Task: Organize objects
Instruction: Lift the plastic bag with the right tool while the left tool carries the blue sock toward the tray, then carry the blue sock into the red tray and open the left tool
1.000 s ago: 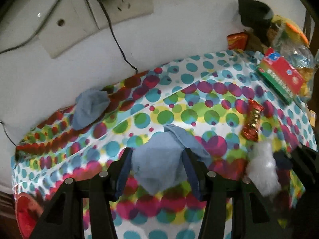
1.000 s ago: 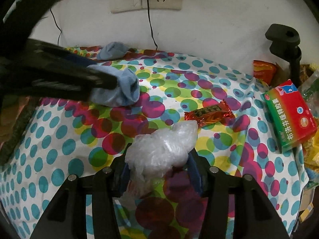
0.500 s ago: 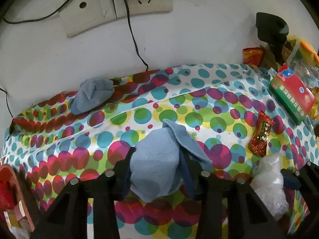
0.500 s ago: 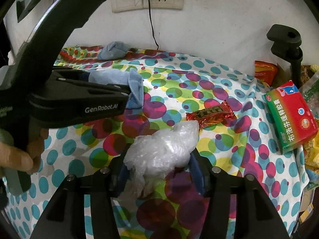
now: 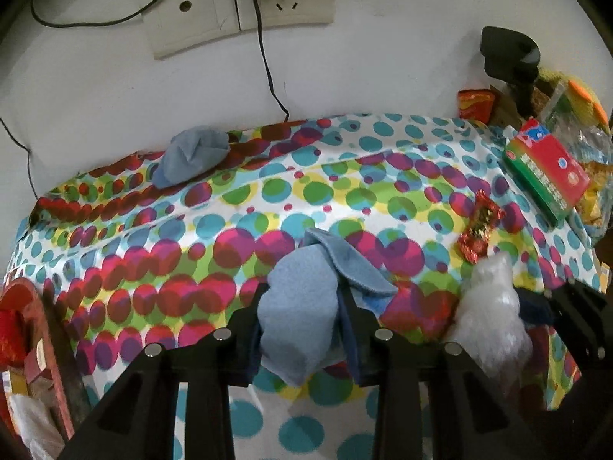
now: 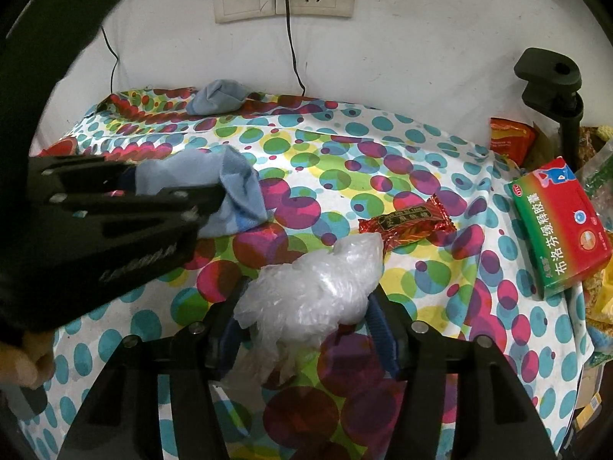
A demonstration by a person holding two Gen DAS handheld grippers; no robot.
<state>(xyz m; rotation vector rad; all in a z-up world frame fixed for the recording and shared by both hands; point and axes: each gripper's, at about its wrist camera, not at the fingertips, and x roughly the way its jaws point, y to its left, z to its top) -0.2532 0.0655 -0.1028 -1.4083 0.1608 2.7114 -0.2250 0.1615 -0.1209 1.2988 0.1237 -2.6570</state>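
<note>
Our left tongs (image 5: 302, 329) are closing on the blue cloth (image 5: 295, 318); our right tongs (image 6: 306, 318), slowly opening, cradle the plastic bag (image 6: 314, 287) for sorting.

Blue cloth (image 5: 295, 306): lower folds hidden behind the left tool (image 5: 302, 318); jaws closing on it.
Plastic bag (image 6: 318, 291): underside covered by the right tool (image 6: 306, 306); jaws opening.
Red object (image 5: 15, 329): cut off by the frame's left edge, unidentifiable.
Snack packets (image 6: 597, 306): cropped at the right edge, print unreadable.
Table (image 6: 421, 176): fully concealed beneath its dotted cover.
</note>
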